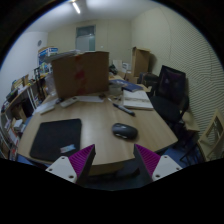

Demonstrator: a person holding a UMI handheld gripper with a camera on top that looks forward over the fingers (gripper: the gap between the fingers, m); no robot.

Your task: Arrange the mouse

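Wooden desk (pixel 95 120) ahead, cardboard box (pixel 80 72) at its far side, black mousepad (pixel 56 138) beyond left finger, mouse (pixel 125 131) on bare desk right of pad, well beyond the fingers, gripper (pixel 115 163) open and empty

Wooden tabletop (pixel 95 125); black mat (pixel 56 138) near side; cardboard box (pixel 80 73) far side; papers (pixel 137 100); black office chair (pixel 170 88) beside.

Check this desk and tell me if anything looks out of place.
The mouse sits on bare wood, well off to the side of the black mouse pad, so it looks misplaced. The tongs hover open short of both, holding nothing. Nothing looks spilled or damaged.
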